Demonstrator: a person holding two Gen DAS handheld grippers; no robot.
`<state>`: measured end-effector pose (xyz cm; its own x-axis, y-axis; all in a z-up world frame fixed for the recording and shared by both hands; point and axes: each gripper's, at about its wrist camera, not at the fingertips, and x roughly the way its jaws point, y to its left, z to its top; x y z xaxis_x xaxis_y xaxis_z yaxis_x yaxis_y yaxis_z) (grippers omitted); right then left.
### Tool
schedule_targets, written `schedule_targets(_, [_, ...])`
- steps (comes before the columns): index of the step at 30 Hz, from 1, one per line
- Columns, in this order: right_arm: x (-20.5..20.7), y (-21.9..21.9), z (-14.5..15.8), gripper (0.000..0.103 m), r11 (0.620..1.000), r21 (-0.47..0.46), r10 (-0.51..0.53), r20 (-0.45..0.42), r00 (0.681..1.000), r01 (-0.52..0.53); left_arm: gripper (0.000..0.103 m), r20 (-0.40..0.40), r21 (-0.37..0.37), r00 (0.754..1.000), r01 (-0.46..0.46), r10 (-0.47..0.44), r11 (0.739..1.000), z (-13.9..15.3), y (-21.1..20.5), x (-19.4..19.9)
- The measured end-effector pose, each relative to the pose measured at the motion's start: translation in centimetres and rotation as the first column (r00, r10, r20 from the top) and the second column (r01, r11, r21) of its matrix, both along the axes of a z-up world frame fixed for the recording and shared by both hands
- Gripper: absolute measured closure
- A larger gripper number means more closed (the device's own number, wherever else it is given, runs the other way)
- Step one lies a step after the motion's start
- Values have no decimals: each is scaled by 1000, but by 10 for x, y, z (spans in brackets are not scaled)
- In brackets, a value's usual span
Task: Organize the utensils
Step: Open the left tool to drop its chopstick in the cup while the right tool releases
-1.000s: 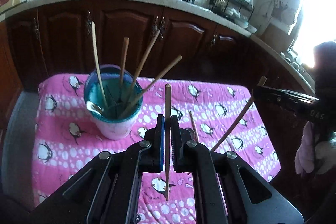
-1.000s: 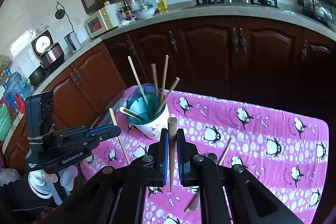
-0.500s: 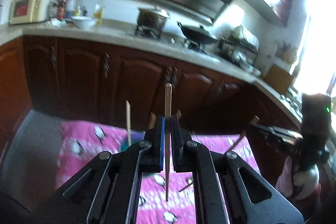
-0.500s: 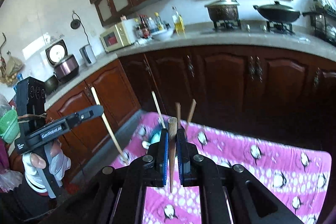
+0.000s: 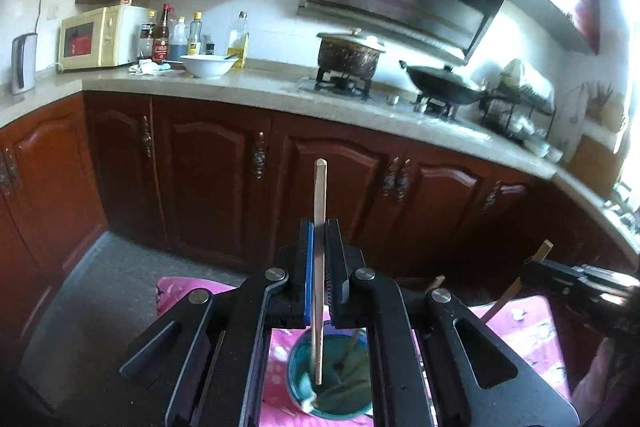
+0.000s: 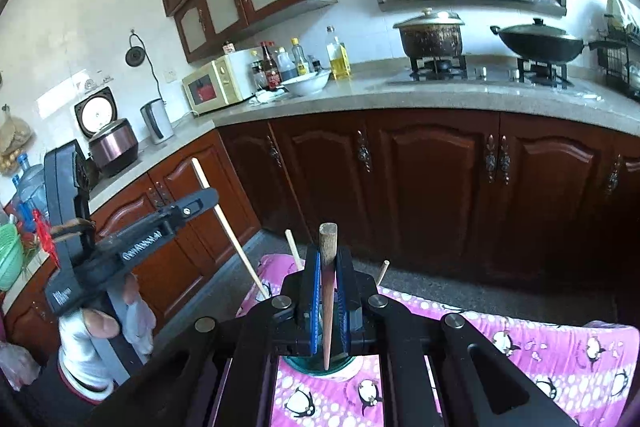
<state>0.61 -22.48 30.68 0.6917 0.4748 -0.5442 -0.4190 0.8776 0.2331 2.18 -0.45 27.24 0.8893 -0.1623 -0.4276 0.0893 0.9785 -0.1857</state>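
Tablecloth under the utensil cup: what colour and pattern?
Pink tablecloth with white dots and penguins, clearest in the right wrist view.

Upright chopsticks (image 6: 294,254) crowding the teal cup (image 5: 352,383); open air above.

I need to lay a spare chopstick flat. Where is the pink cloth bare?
Bare cloth lies right of the cup, out to the table's far right edge, and in front of it. Around the cup it's crowded: chopsticks poke up and both grippers hang over it.
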Motion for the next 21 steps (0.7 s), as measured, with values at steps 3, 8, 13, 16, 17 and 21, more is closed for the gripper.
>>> schedule_targets(3, [13, 2, -16, 96, 1000, 4, -4, -34, 999, 4, 99, -17, 30, 1000, -9, 10, 1000, -20, -5, 8])
schedule_targets(8, [25, 6, -40, 96, 1000, -2, 2, -77, 997, -2, 99, -42, 54, 999, -18, 21, 998, -46, -11, 18])
schedule_targets(13, [33, 6, -62, 96, 1000, -3, 7, -126, 992, -8, 99, -74, 72, 997, -10, 15, 997, -63, -17, 18])
schedule_targets(16, [37, 6, -77, 96, 1000, -12, 8, -159, 987, -10, 99, -103, 68, 995, -5, 12, 998, -72, -18, 19])
schedule_targets(17, [39, 7, -82, 96, 1000, -17, 7, -171, 985, -10, 99, -116, 67, 993, -3, 11, 998, -76, -19, 20])
schedule_targets(21, [46, 5, -99, 96, 1000, -15, -1, -214, 977, -2, 99, -146, 67, 989, -2, 12, 998, -86, -20, 19])
